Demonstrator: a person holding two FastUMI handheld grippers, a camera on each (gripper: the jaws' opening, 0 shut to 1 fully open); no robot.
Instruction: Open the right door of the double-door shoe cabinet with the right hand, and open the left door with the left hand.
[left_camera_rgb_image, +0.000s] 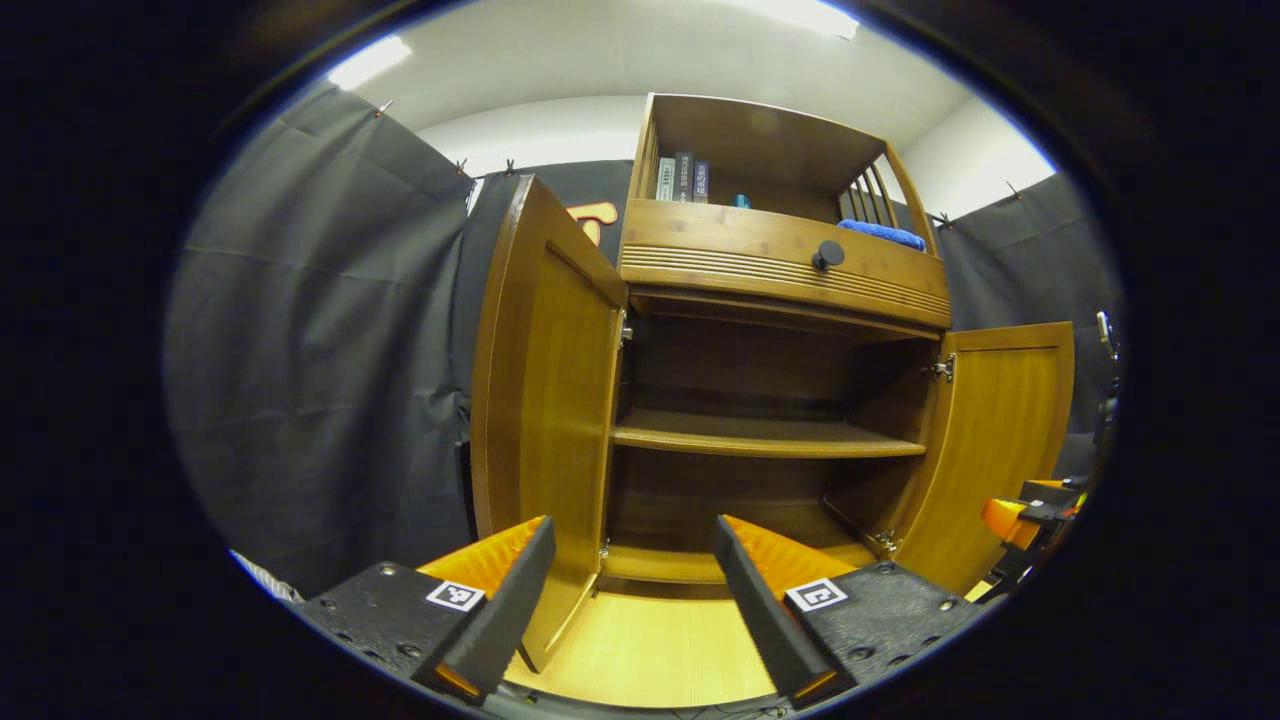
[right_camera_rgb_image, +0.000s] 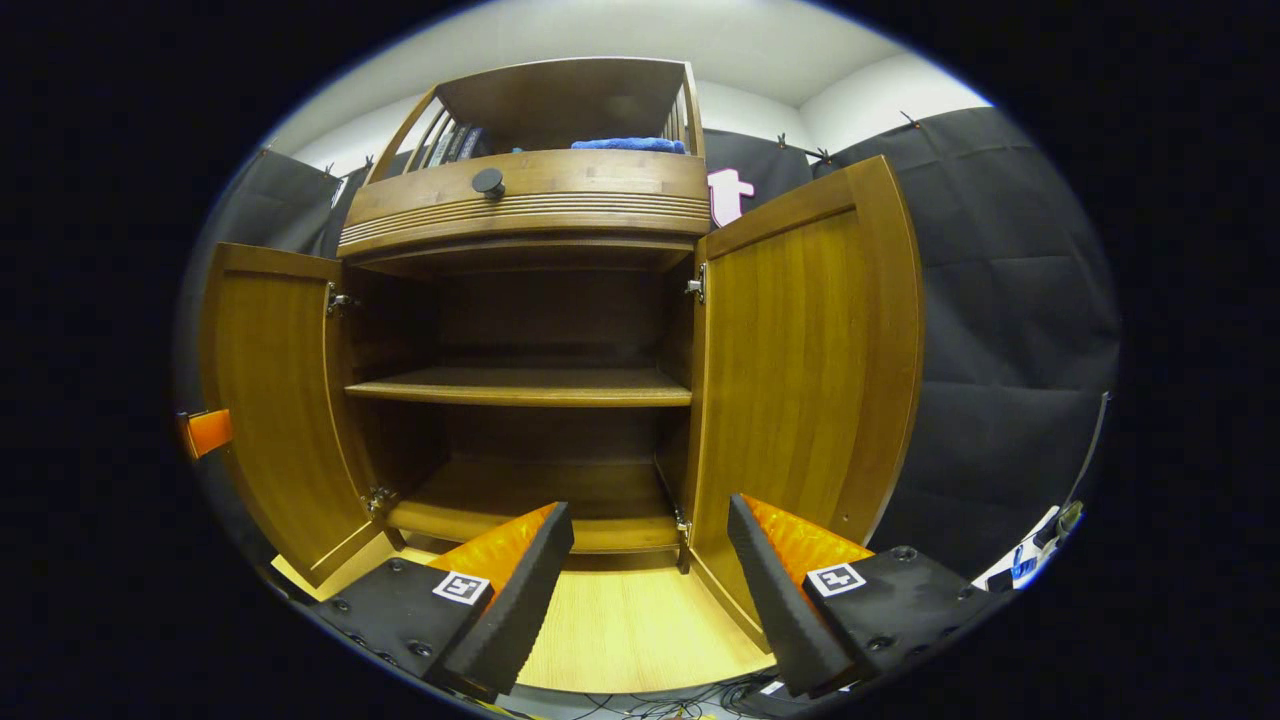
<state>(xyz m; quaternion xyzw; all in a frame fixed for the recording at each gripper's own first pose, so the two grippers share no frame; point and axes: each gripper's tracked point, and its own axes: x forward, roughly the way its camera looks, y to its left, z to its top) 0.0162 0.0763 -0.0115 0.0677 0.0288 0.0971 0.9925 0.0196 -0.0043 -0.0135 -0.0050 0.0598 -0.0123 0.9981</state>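
In the left gripper view, the left gripper (left_camera_rgb_image: 633, 590) is spread apart and grips nothing, just before the shoe cabinet (left_camera_rgb_image: 770, 400), whose left door (left_camera_rgb_image: 545, 400) stands swung wide. In the right gripper view, the right gripper (right_camera_rgb_image: 650, 580) is likewise released (nothing between its fingers) beside the swung-out right door (right_camera_rgb_image: 800, 370).

Shoe cabinet (left_camera_rgb_image: 780, 270), wood, standing on a pale wood floor panel (left_camera_rgb_image: 650, 650) with both lower doors swung open. Top open shelf (left_camera_rgb_image: 760, 150): a row of upright books (left_camera_rgb_image: 682, 178) at its left end, a small blue item beside them, too small to identify, and a folded blue cloth (left_camera_rgb_image: 882, 233) at its right end by the slatted side. Middle inner shelf (left_camera_rgb_image: 760, 437) and bottom board (right_camera_rgb_image: 520, 500) are bare wood.
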